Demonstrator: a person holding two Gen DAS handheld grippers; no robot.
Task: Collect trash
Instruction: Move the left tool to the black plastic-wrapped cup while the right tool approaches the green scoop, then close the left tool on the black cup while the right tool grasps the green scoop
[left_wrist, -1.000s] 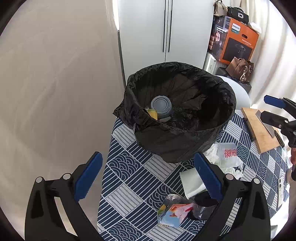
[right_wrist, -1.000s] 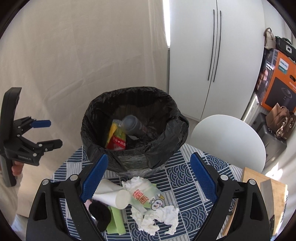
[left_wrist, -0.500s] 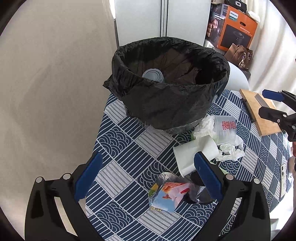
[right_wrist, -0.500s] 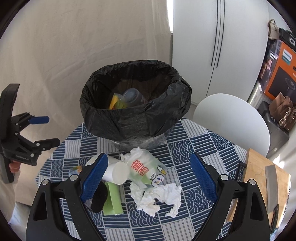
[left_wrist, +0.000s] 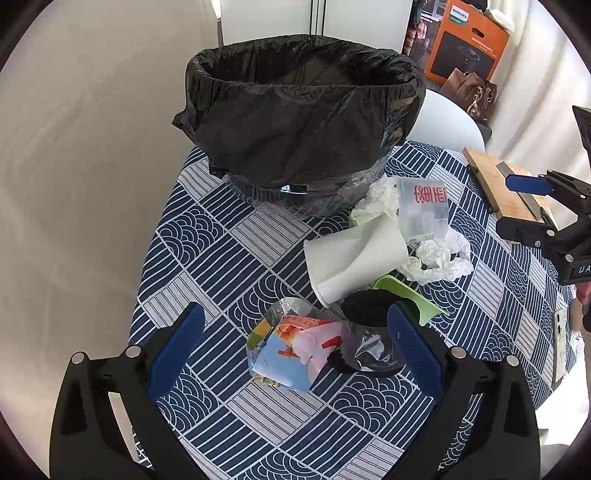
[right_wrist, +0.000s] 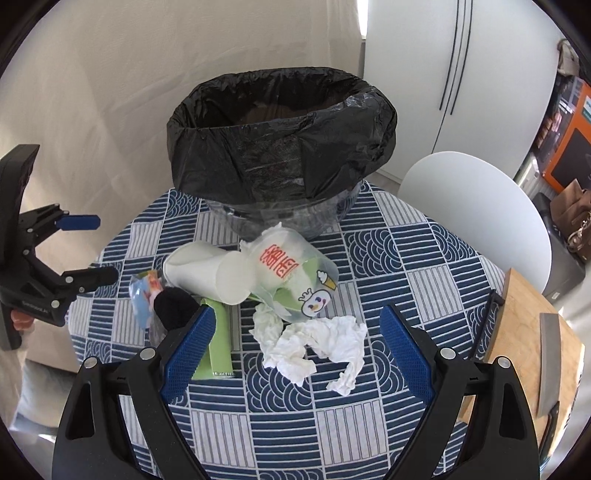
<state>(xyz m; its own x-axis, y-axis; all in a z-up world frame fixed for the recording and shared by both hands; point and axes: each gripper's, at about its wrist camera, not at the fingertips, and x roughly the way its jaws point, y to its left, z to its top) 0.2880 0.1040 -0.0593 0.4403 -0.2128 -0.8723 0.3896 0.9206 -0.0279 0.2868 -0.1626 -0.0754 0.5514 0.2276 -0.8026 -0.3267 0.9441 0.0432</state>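
Both tools have dropped back from the bin (left_wrist: 303, 122), left tool (left_wrist: 295, 347) and right tool (right_wrist: 299, 347) spread empty over the trash pile (right_wrist: 266, 288) mid-table, lining up picks.

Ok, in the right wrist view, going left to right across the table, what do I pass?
Left gripper → colourful snack wrapper → white paper cup → clear printed cup → wooden cutting board with the cleaver lying on it.
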